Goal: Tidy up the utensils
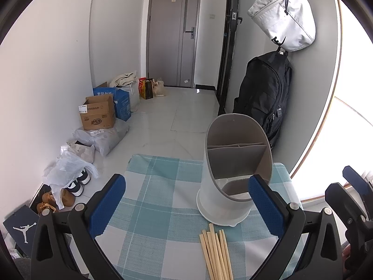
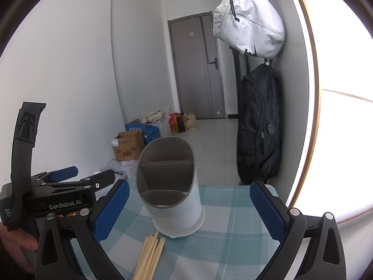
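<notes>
A white utensil holder (image 1: 223, 186) with a grey divided inside stands upright on a small table with a teal checked cloth (image 1: 151, 210). A bundle of several wooden chopsticks (image 1: 215, 254) lies on the cloth just in front of it. My left gripper (image 1: 186, 205) is open and empty above the cloth. My right gripper (image 2: 190, 212) is open and empty, with the holder (image 2: 172, 196) and chopsticks (image 2: 149, 256) between its fingers in view. The left gripper (image 2: 63, 184) shows at the left of the right wrist view.
A black backpack (image 1: 263, 98) and a white bag (image 1: 284, 16) hang on the wall right of the table. Cardboard boxes (image 1: 99, 112), plastic bags and shoes (image 1: 77, 182) line the floor at the left. A grey door (image 1: 172, 32) is at the far end.
</notes>
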Tool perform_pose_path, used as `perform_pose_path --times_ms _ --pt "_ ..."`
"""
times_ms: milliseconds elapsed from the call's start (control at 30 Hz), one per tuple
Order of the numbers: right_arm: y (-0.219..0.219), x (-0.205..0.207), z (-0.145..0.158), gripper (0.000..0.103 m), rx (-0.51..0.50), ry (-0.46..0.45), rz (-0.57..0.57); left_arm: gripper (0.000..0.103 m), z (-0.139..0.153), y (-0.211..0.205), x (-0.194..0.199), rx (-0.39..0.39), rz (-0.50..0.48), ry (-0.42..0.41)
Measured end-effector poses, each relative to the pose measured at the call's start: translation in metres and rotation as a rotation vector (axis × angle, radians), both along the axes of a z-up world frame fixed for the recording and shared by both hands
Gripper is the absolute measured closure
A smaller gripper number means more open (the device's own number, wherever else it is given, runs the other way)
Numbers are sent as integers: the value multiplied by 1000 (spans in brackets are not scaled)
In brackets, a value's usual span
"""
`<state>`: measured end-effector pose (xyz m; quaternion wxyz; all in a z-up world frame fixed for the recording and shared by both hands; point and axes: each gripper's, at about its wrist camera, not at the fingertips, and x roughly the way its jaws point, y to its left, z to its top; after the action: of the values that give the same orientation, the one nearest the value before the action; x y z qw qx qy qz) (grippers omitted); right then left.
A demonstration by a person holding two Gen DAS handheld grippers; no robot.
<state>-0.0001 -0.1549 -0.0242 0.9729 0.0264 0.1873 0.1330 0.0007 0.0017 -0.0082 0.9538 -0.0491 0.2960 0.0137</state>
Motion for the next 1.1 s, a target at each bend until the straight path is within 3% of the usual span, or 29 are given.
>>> perform_pose_path --times_ms 900,1100 --pt "3 0 1 0 -11 14 25 1 1 1 0 -18 -9 12" --pt "3 10 -5 0 17 84 54 1 1 6 0 -34 -15 34"
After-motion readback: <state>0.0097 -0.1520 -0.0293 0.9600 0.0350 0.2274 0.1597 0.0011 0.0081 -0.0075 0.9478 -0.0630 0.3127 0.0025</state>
